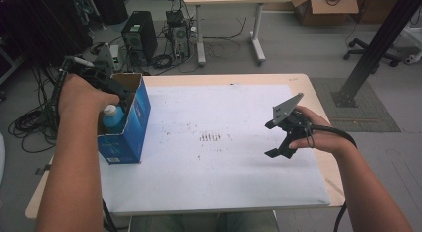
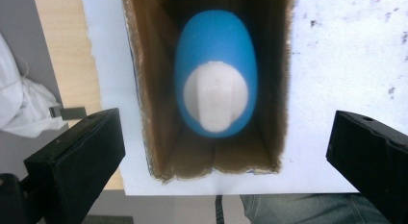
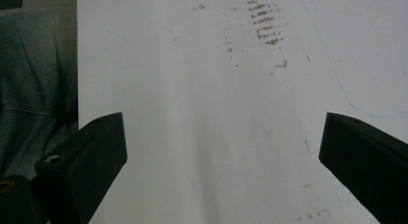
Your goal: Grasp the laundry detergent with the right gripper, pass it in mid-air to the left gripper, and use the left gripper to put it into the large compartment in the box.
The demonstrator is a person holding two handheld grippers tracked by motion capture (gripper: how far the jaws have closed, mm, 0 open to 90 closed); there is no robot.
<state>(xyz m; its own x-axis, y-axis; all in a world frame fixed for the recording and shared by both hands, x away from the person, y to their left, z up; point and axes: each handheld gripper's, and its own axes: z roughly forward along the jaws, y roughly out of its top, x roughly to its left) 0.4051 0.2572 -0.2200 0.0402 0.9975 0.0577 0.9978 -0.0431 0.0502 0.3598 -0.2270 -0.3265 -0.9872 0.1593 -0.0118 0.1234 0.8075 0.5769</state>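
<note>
Both grippers spread wide, nothing pinched; blue bottle sits inside open blue carton at table's left edge.

Right gripper hovers over bare white sheet on right side, jaws apart, grey plate on top, cable trailing along forearm; brown smudges lie mid-sheet, well apart from it. Left gripper hangs above carton, jaws straddling its open top, not touching bottle, whose white cap points up toward camera. Farther off: computer tower, cables, desk on floor.
</note>
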